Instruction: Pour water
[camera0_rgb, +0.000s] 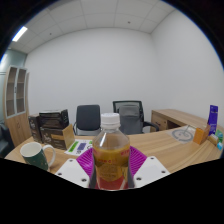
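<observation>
The claw (111, 172) pinches an upright capped bottle (110, 150) of amber liquid between its 2 purple pads, above a wooden tabletop (165, 143), a mug (36, 154) nearby.

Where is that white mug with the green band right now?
The white mug with the green band stands on the wooden table, left of the amber bottle held between the gripper fingers.

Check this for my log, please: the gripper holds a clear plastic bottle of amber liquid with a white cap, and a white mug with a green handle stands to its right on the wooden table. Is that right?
One detail is wrong. In the gripper view, the white mug with a green handle stands to the left of the clear plastic bottle of amber liquid, not the right. The rest holds: the gripper grips the white-capped bottle above the wooden table.
</observation>
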